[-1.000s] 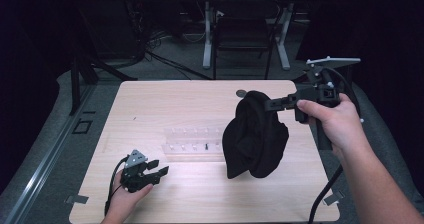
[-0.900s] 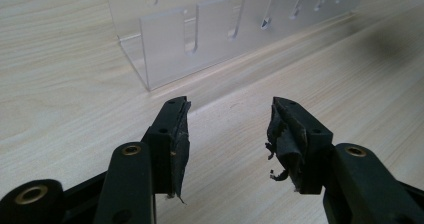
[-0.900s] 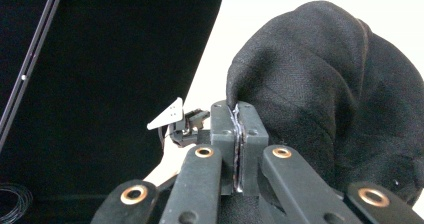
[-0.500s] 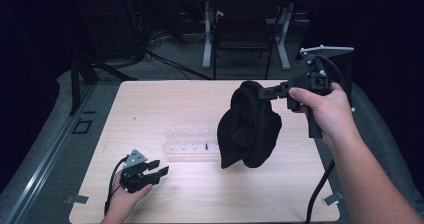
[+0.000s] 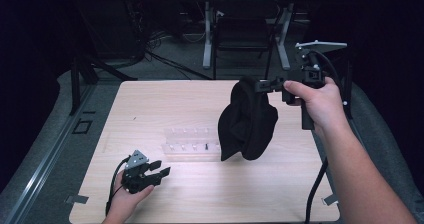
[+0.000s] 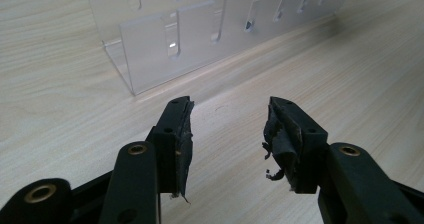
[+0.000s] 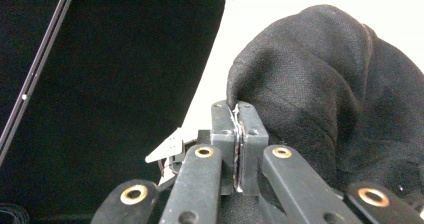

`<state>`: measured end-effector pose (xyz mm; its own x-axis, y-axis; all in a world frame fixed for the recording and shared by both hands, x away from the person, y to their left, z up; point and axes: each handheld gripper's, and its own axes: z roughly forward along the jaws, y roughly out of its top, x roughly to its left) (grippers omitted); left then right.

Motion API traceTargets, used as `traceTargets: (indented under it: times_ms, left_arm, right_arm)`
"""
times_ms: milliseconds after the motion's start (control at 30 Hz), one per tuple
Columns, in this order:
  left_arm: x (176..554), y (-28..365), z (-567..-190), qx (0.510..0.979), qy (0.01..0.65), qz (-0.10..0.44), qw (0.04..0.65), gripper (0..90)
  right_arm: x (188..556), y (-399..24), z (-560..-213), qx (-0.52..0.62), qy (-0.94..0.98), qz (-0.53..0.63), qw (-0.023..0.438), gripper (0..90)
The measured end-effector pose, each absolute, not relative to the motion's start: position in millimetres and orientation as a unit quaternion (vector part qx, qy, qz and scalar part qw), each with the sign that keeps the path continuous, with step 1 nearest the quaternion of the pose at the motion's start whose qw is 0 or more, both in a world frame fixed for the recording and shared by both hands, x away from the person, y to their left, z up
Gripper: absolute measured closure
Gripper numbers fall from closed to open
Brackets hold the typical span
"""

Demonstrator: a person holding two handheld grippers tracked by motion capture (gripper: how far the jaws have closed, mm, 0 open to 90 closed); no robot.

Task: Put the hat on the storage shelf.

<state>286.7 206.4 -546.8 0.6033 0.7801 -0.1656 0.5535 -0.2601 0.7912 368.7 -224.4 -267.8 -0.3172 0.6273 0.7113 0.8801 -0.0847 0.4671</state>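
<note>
Right gripper [image 5: 260, 85]: jaws pinched tight on an edge of the black cloth [image 5: 247, 121], holding it in the air above the table [image 5: 165, 104]; in the right gripper view [image 7: 238, 115] the two pads meet with only a thin fold of fabric between them.
Black cloth: hangs bunched from the right gripper, clear of the table top, just right of the clear acrylic rack [image 5: 192, 143] and partly in front of its right end; from the right gripper view [image 7: 320, 94] the fabric bulges to the right of the jaws.
Left gripper [image 5: 161, 168]: held low at the near left of the table, short of the rack's near-left corner; jaws stand partway apart, nothing between them [image 6: 227, 129], having just eased a little closer together.
Left pads [image 6: 280, 134]: black covering frayed, shreds hanging.
Clear acrylic rack: lies at mid-table; in the left gripper view [image 6: 200, 34] it sits ahead of the jaws, slots along its wall.
Table: pale wood grain.
</note>
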Motion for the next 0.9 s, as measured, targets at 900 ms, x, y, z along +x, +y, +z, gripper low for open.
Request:
traceTargets:
  times_ms: [900]
  left_arm:
    - [284.3, 178.4, -533.0, 0.801, 0.378, 0.135, 0.444, 51.3]
  right_arm:
    - [395.3, -221.7, -288.4, -0.589, -0.644, -0.473, 0.124, 88.7]
